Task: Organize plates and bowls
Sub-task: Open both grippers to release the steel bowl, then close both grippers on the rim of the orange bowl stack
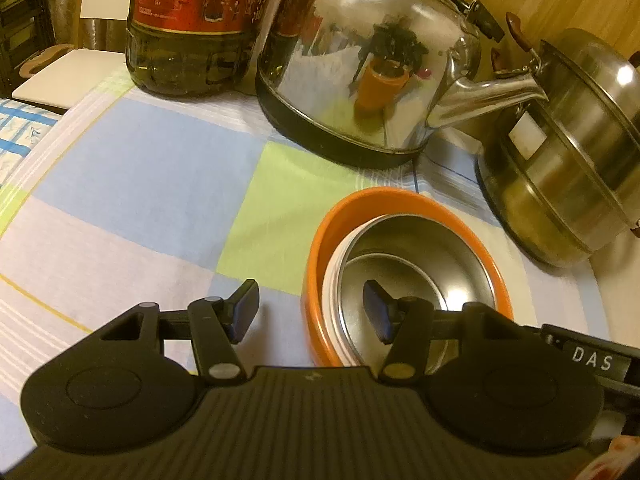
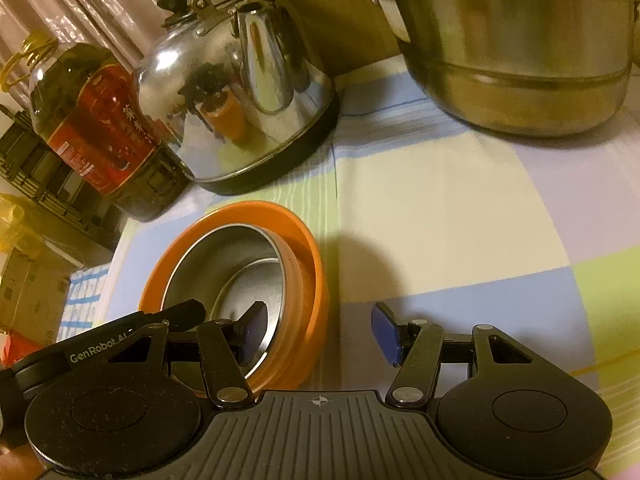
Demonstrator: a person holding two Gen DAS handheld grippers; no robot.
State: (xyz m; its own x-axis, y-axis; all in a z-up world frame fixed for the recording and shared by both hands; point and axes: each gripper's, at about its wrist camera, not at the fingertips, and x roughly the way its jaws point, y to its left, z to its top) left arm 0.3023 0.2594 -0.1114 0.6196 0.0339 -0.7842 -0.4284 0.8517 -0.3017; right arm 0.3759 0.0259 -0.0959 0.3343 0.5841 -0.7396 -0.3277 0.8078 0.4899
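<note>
An orange bowl (image 1: 320, 248) stands on the checked cloth with a steel bowl (image 1: 420, 248) nested inside it, a pale band showing between the two. My left gripper (image 1: 311, 312) is open and straddles the bowls' left wall, one pad outside the orange bowl and one inside the steel bowl. Neither pad touches. In the right wrist view the orange bowl (image 2: 310, 276) and steel bowl (image 2: 224, 264) lie at lower left. My right gripper (image 2: 320, 332) is open astride their right wall, its left pad inside and its right pad outside.
A shiny steel kettle (image 1: 360, 60) and a large oil bottle (image 1: 192, 28) stand behind the bowls. A lidded steel pot (image 1: 568, 152) sits at the right. The checked tablecloth (image 1: 140, 184) stretches left to the table edge, with a white chair (image 1: 68, 72) beyond.
</note>
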